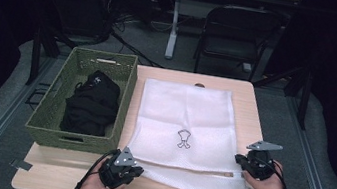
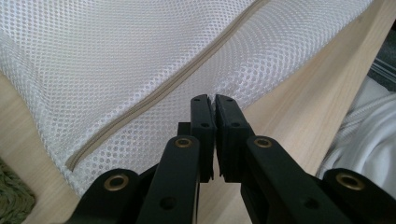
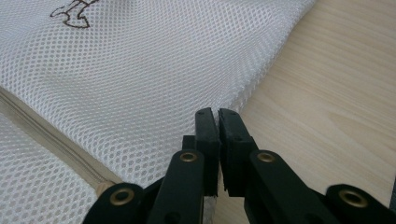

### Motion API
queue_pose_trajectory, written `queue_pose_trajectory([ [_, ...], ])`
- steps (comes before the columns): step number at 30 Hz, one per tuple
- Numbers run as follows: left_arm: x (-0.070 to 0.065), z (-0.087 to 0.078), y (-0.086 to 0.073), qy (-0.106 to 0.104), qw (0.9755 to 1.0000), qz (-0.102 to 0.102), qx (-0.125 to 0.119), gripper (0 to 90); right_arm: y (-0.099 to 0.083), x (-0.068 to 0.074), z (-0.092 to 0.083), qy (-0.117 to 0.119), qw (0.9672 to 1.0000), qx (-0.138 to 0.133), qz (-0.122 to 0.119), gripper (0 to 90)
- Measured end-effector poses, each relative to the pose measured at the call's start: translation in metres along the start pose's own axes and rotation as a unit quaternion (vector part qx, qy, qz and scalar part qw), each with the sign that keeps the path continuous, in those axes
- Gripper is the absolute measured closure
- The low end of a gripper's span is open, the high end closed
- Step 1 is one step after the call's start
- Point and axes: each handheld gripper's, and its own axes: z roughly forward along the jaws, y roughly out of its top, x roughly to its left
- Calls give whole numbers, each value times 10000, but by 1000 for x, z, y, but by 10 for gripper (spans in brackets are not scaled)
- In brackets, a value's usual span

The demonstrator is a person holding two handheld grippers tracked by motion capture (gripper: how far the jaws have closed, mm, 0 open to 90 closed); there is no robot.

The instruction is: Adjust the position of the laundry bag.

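Observation:
A white mesh laundry bag [image 1: 184,127] with a beige zip [image 2: 154,93] lies flat on the wooden table [image 1: 250,107]. My left gripper [image 1: 137,170] is at the bag's near left corner. Its jaws are shut, tips [image 2: 214,99] right at the mesh edge; I cannot tell whether any mesh is pinched. My right gripper [image 1: 239,159] is at the bag's right edge, also shut, tips [image 3: 217,112] against the mesh border. A small dark emblem [image 1: 184,139] marks the bag's middle. The zip's end [image 3: 100,186] lies just left of the right jaws.
A green woven basket [image 1: 53,107] holding black clothes [image 1: 92,103] stands against the bag's left side. Bare wood runs along the table's right and near edges. A folding chair [image 1: 236,34] and a table leg stand beyond the far edge.

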Motion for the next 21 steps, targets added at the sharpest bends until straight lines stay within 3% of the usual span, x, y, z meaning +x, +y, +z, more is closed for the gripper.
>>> queue_pose_trajectory([
  [9,-8,-3,-8,-7,9999,90,75,869,-7,4,-9,51,10000,-45,-38,869],
  [21,-15,-1,-19,-49,10000,-35,52,869,-21,12,-10,3,9999,-71,-111,869],
])
